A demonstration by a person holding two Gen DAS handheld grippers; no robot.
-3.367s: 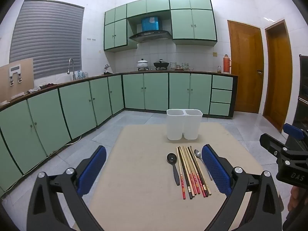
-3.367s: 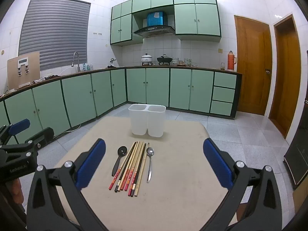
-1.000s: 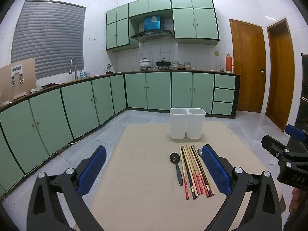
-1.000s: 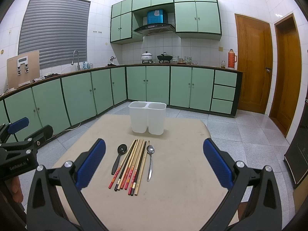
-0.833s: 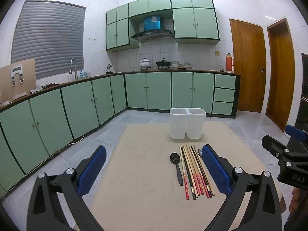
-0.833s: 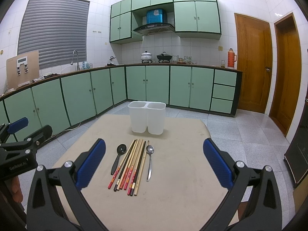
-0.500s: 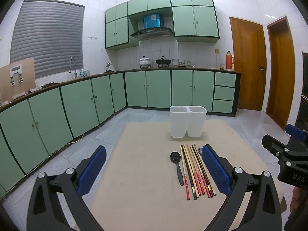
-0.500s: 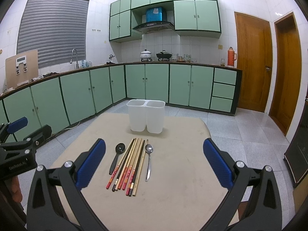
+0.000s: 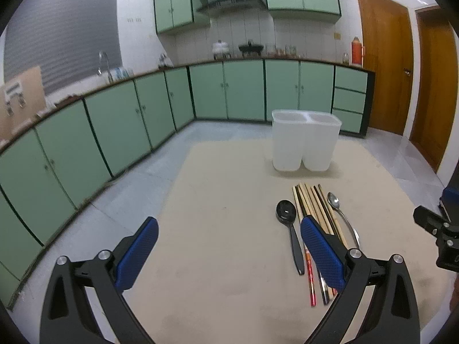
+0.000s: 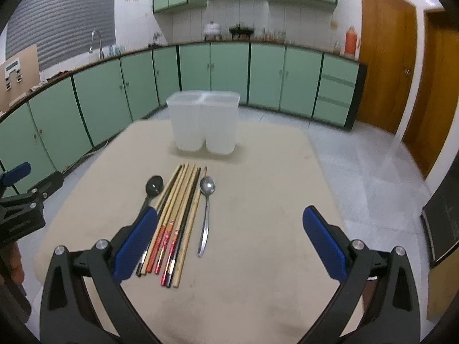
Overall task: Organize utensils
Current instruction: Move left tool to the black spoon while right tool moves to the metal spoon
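Observation:
On the beige table (image 10: 258, 258) lie a black spoon (image 10: 153, 186), several chopsticks (image 10: 178, 215) side by side, and a metal spoon (image 10: 206, 215). Behind them stands a white two-compartment holder (image 10: 203, 123). My right gripper (image 10: 229, 240) hovers open just short of the utensils, its left finger over the black spoon's handle. In the left wrist view the black spoon (image 9: 289, 229), chopsticks (image 9: 312, 209), metal spoon (image 9: 338, 209) and holder (image 9: 304, 143) lie right of centre. My left gripper (image 9: 229, 252) is open, its right finger above the chopsticks' near ends.
Green kitchen cabinets (image 10: 114, 91) run along the left and back walls, with wooden doors (image 10: 387, 66) at the right. The table's left edge (image 9: 178, 177) drops to a tiled floor. A dark cabinet (image 10: 441, 223) stands right of the table.
Both grippers have moved forward and tilted down toward the utensils, which now appear larger and closer. Nothing on the table has shifted.

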